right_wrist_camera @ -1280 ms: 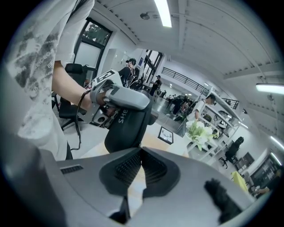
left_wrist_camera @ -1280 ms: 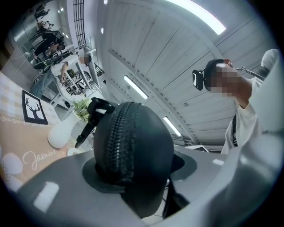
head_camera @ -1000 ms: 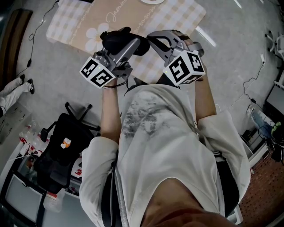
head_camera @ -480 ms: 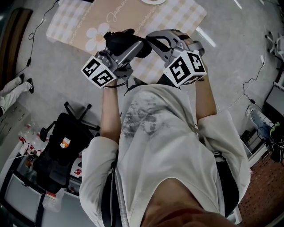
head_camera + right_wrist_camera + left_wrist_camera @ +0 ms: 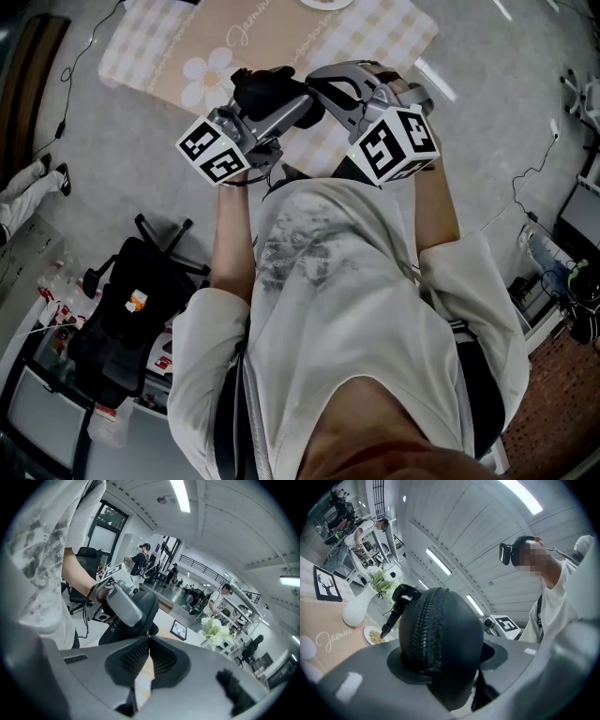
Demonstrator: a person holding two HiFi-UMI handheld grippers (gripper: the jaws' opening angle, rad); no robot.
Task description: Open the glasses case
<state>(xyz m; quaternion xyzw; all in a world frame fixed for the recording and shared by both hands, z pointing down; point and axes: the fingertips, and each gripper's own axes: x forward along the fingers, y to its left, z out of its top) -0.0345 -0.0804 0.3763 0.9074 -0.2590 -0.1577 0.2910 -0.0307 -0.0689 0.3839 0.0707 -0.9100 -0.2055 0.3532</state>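
Over table [image 5: 398, 42], L gripper [image 5: 286, 101] near-level, clamped on glasses case [image 5: 440, 634], R gripper [image 5: 149, 638] tilted down, shut, tip at case.

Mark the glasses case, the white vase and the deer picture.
glasses case [image 5: 454, 639], left gripper view, shell beside zipper.
white vase [image 5: 356, 609], left gripper view, its belly.
deer picture [image 5: 326, 584], left gripper view, the deer.

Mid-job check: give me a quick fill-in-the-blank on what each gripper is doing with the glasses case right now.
1. The left gripper is clamped on the black ___.
2. The right gripper has its jaws ___, with their tips at the edge of that case.
3. Along the case's rim runs a ___, its teeth meshed where the left gripper view shows them.

Missing words: glasses case; shut; zipper.
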